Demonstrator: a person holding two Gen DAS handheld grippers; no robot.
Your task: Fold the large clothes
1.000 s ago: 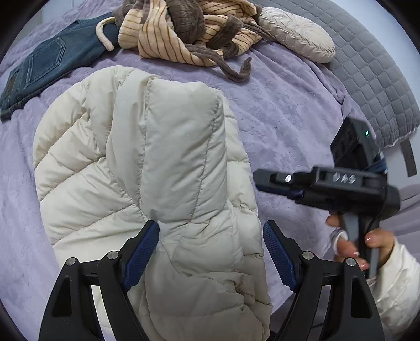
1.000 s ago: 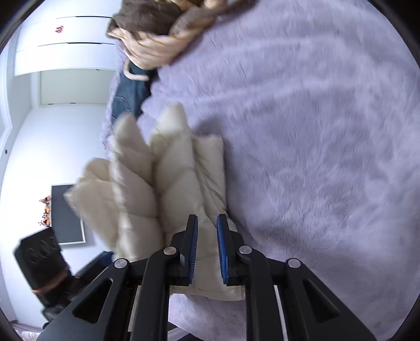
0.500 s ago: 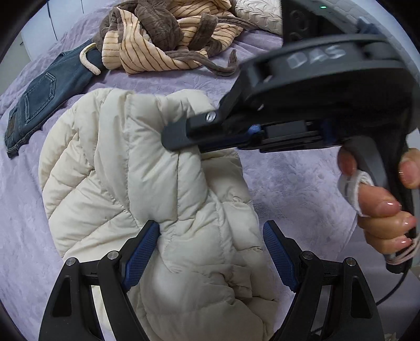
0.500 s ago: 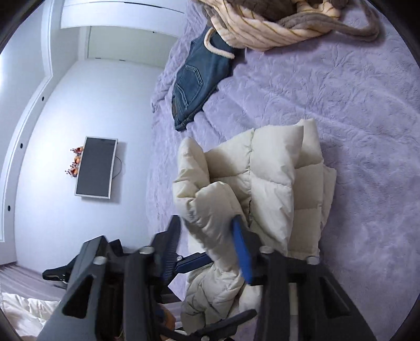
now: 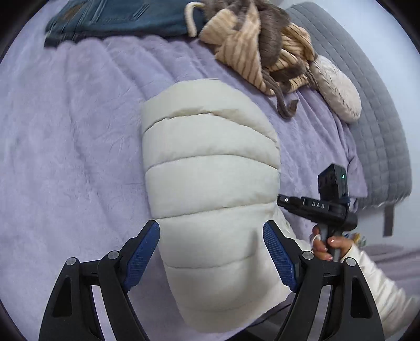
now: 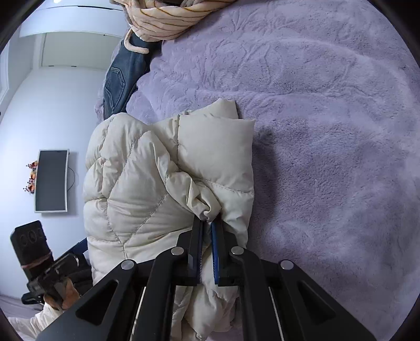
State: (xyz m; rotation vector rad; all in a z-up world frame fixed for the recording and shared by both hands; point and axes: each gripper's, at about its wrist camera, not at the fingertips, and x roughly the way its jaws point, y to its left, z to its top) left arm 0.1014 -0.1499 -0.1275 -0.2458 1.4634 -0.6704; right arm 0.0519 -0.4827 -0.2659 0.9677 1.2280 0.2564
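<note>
A cream quilted puffer jacket (image 5: 210, 183) lies folded into a compact bundle on the purple bed cover (image 5: 65, 157). My left gripper (image 5: 211, 251) is open, its blue-padded fingers straddling the near end of the bundle without pinching it. My right gripper (image 6: 207, 225) is shut on a bunched fold of the jacket (image 6: 168, 183) at its near edge. In the left wrist view the right gripper's body (image 5: 317, 207) reaches in against the jacket's right side, its fingertips hidden behind the fabric.
Blue jeans (image 5: 118, 18) and a heap of striped tan and brown clothes (image 5: 257, 49) lie at the far side of the bed. A pale cushion (image 5: 336, 89) and a grey quilted headboard (image 5: 380, 118) are at the right. A wall monitor (image 6: 51, 181) hangs beyond the bed.
The jacket has been folded over into a tighter bundle showing its smooth quilted back. My right gripper opened, then shut on a fold, and has dropped to the jacket's right side.
</note>
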